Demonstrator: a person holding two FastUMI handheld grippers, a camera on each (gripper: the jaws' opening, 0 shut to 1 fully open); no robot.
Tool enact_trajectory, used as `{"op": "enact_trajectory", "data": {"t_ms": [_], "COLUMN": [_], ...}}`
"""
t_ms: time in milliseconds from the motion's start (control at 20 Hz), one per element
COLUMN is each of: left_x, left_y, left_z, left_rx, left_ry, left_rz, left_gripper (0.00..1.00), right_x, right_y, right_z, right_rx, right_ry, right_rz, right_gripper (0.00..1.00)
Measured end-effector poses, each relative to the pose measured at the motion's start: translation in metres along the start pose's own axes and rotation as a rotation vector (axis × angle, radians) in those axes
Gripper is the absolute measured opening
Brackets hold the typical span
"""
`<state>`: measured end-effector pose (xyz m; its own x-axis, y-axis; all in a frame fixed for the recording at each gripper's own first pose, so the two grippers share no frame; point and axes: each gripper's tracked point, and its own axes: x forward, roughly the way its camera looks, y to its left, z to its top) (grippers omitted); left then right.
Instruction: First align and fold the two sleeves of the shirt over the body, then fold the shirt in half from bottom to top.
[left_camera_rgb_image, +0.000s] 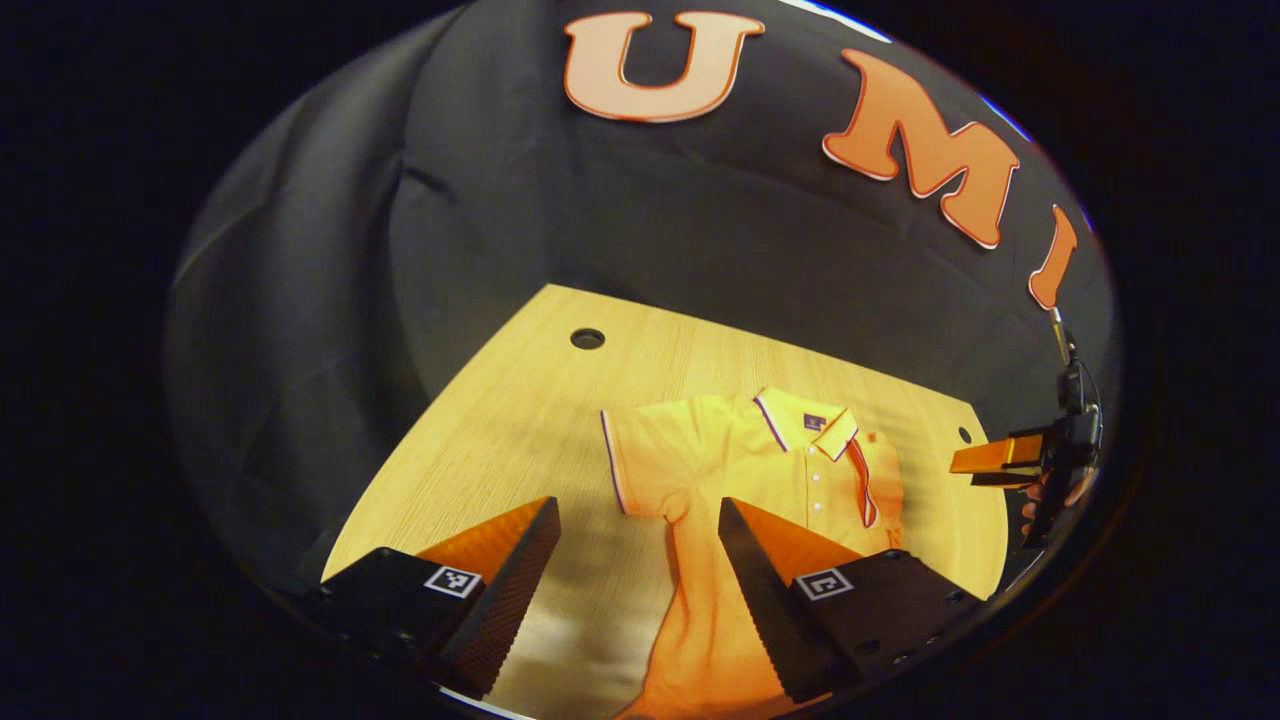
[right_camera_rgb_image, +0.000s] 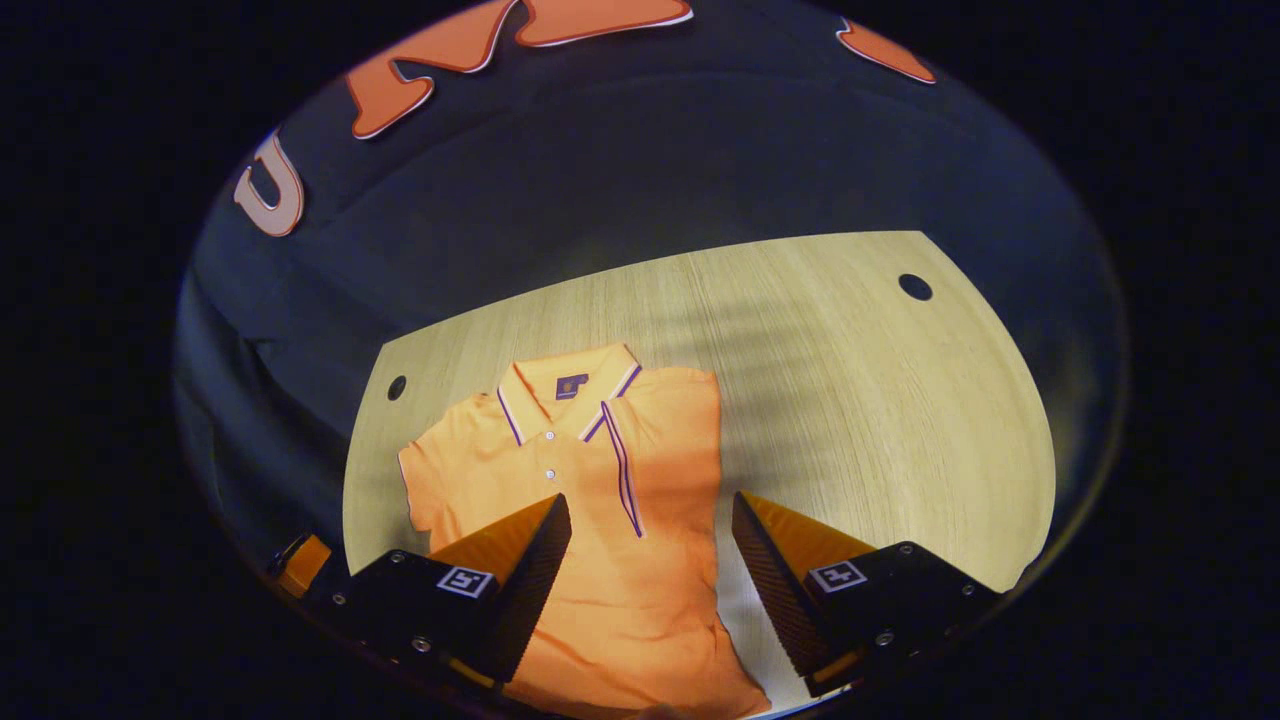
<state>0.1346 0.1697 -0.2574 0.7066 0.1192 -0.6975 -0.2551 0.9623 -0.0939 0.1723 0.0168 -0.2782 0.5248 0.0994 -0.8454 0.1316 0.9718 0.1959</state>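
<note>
An orange polo shirt (left_camera_rgb_image: 760, 470) with purple-and-white trim lies flat, collar away from me, on the wooden table (left_camera_rgb_image: 520, 420). In the left gripper view one short sleeve (left_camera_rgb_image: 640, 460) is spread out to the side, and the other sleeve (left_camera_rgb_image: 880, 480) lies folded over the body, its striped hem running down the chest. My left gripper (left_camera_rgb_image: 638, 505) hangs open above the spread sleeve and the shirt's side, holding nothing. In the right gripper view the shirt (right_camera_rgb_image: 600, 560) lies under my right gripper (right_camera_rgb_image: 650, 510), which is open and empty over the folded-sleeve side (right_camera_rgb_image: 670, 440).
The right gripper (left_camera_rgb_image: 985, 460), held by a hand, shows at the table's right edge in the left gripper view. The table has round holes (left_camera_rgb_image: 587, 338) (right_camera_rgb_image: 914, 287) near its back corners. Bare wood (right_camera_rgb_image: 880, 400) stretches beside the shirt. Black cloth walls close the booth.
</note>
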Motion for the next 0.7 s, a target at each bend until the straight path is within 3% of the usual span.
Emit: {"op": "enact_trajectory", "data": {"t_ms": [200,350,700], "left_x": [0.066,0.102,0.166], "left_y": [-0.003,-0.009,0.005], "left_z": [0.001,0.003,0.006], "left_rx": [0.1,0.084,0.087], "left_ry": [0.127,0.218,0.377], "left_rz": [-0.078,-0.142,-0.072], "left_gripper": [0.98,0.98,0.98], "right_x": [-0.026,-0.049,-0.076], "right_y": [-0.006,-0.007,-0.008], "right_z": [-0.015,-0.027,-0.067], "right_rx": [0.043,0.073,0.081], "right_ry": [-0.069,-0.118,-0.146], "right_rz": [-0.063,-0.093,-0.113], "right_gripper": [0.99,0.99,0.99]}}
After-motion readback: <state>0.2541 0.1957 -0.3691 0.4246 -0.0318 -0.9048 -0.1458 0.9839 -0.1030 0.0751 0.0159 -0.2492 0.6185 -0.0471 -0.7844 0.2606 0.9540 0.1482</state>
